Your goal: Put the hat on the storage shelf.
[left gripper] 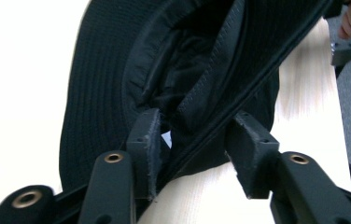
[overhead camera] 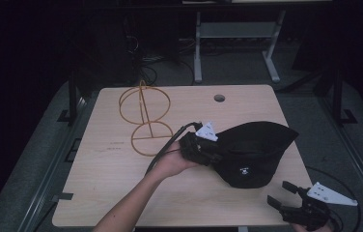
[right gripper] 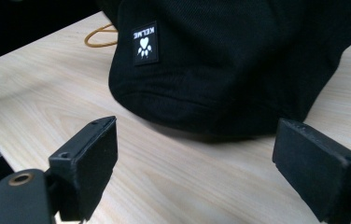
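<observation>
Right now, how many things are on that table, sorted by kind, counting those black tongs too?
Black hat: 1
Orange wire stand: 1
Black tongs: 2, the left tongs around the hat's brim, the right tongs open just short of the hat
Total: 4

High view overhead; both tool views close, perhaps sharing hat.
</observation>
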`<state>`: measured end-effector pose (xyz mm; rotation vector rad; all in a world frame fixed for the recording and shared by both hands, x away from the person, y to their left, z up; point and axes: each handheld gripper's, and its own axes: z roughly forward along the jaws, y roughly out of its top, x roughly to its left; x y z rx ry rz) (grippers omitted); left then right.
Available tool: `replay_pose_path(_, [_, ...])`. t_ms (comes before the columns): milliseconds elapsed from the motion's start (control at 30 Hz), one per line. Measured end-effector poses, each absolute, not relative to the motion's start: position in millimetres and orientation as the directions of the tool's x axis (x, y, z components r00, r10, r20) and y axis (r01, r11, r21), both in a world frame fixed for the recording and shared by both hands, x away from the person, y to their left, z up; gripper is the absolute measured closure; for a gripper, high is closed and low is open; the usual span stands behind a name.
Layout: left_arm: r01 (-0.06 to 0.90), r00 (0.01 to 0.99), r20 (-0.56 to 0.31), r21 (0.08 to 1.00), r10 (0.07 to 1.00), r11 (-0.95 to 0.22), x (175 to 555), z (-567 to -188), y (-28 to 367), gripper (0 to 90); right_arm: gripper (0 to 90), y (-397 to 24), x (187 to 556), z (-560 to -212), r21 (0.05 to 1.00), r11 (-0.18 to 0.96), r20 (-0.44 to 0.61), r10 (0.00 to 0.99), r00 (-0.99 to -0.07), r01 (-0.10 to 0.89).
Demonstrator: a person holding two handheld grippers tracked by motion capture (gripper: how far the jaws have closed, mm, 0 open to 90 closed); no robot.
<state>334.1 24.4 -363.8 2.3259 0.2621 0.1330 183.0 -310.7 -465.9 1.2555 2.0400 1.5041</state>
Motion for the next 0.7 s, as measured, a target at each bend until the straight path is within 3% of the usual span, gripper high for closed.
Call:
replay_pose_path(167, [0.118, 0.981, 0.022, 0.727, 0.194, -0.677, 324, -368, 27, 71.8, 13.7, -306, 193, -465, 0.883, 0.028, 0.268, 0.79, -0.551, 0.469])
replay_pose_path(367, [0.074, 0.987, 0.042, 0.733, 0.154, -0.676, 314, -369, 28, 82.1, 13.7, -305, 206, -466, 0.876, 0.008, 0.289, 0.792, -0.538, 0.482])
replay_pose_path(700, [0.042, 0.991, 0.053, 0.741, 0.12, -0.67, 302, -371, 35, 85.3, 14.1, -304, 231, -461, 0.877, -0.02, 0.31, 0.788, -0.532, 0.481])
